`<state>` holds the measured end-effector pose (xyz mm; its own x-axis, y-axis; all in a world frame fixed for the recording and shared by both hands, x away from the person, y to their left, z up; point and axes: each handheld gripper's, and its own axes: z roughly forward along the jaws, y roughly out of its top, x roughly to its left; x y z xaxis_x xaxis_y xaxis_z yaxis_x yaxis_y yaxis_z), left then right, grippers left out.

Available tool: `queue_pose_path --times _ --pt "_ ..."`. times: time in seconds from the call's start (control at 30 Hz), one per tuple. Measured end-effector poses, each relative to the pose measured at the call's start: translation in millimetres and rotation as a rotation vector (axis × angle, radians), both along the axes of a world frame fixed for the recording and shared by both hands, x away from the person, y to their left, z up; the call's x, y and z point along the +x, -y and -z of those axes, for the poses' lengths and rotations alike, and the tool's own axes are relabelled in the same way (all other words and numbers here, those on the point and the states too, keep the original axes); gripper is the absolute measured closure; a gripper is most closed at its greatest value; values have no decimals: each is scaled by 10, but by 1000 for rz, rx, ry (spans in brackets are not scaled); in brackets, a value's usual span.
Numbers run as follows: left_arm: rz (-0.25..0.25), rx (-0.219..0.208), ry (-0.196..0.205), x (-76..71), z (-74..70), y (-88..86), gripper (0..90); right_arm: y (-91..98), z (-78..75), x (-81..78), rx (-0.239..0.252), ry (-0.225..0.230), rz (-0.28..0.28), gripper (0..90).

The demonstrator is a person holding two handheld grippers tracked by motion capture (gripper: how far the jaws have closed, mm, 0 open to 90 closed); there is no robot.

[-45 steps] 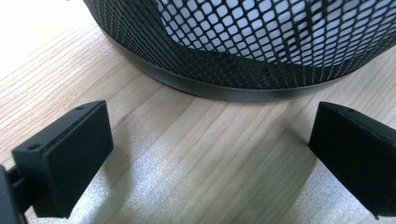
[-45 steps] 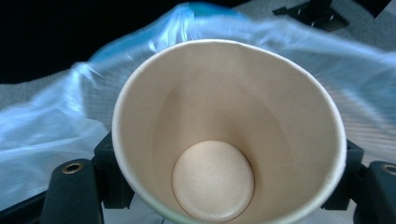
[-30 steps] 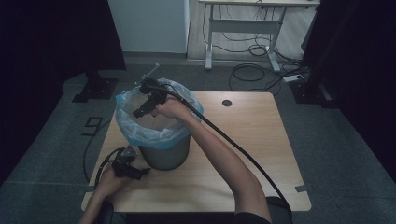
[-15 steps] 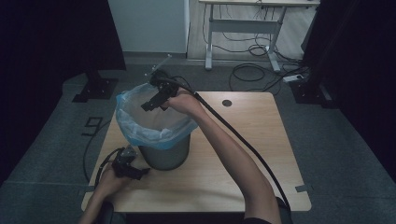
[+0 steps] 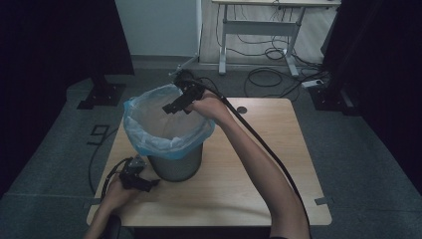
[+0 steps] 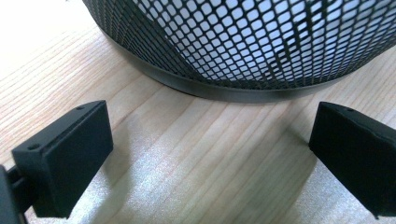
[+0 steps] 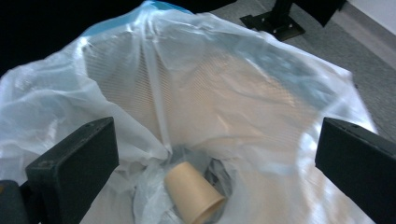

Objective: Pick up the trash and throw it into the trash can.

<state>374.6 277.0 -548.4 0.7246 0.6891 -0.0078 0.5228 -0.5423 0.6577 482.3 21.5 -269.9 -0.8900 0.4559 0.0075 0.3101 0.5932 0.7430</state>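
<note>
A black mesh waste bin stands on the wooden table, lined with a pale blue plastic bag folded over its rim. A paper cup lies on its side at the bottom of the bag. My right gripper hovers open over the far rim of the bin, jaws wide apart and pointing down into it. Low on the table at the near left of the bin, my left gripper is open, and its jaws face the bin's mesh wall without touching it.
The table has bare wood to the right of the bin and a round cable hole near its far edge. Each gripper trails a black cable. A desk frame and loose cables lie on the floor beyond the table.
My right gripper has risen from the bin's left far rim and moved right and back, to above the far rim. The left gripper has stayed put.
</note>
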Motion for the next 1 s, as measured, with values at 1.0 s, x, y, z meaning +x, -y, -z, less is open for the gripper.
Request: queue_pose_path --times 1.0 --pt "0 0 0 0 0 0 0 1000 77 -30 3 50 183 0"
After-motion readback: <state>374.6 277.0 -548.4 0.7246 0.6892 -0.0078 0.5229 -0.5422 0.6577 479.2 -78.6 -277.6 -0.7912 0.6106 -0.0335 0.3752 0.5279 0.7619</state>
